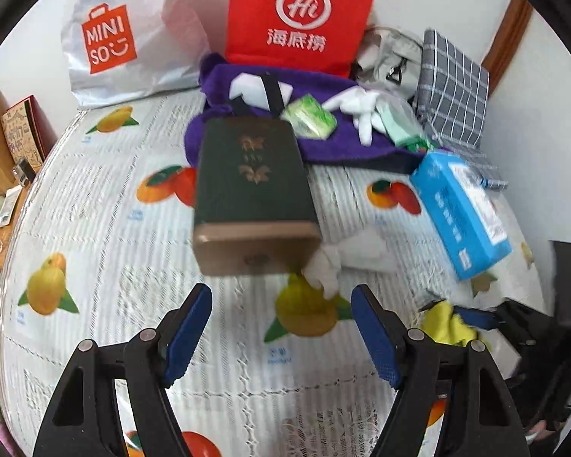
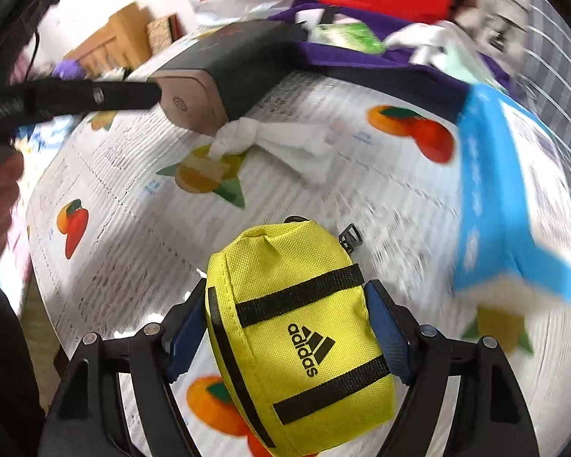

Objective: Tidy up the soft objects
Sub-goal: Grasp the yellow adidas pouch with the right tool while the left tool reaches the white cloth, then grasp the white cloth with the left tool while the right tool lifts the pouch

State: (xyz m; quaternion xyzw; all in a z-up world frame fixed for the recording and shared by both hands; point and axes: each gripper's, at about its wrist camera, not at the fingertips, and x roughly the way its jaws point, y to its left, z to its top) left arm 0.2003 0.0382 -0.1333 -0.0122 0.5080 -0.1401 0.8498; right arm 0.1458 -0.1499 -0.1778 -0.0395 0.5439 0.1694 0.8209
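Observation:
My right gripper (image 2: 285, 285) is shut on a yellow Adidas pouch (image 2: 300, 335) with black straps; the blue pads press on both its sides above the fruit-print sheet. The same pouch (image 1: 443, 323) shows at the lower right of the left wrist view. My left gripper (image 1: 281, 293) hangs open over the sheet with nothing between its fingers. Just ahead of it lie a dark green box (image 1: 253, 194) with a gold end and a knotted white cloth (image 1: 325, 266). Farther back, a purple cloth (image 1: 323, 141) carries white gloves (image 1: 356, 108) and a green tissue pack (image 1: 309, 116).
A blue tissue box (image 1: 462, 213) lies on the right of the bed sheet (image 1: 95, 228). A red paper bag (image 1: 300, 15) and a white Miniso bag (image 1: 110, 38) stand against the back wall. A checked grey cloth (image 1: 453, 83) sits at the back right. Boxes (image 1: 19, 133) stand off the bed's left edge.

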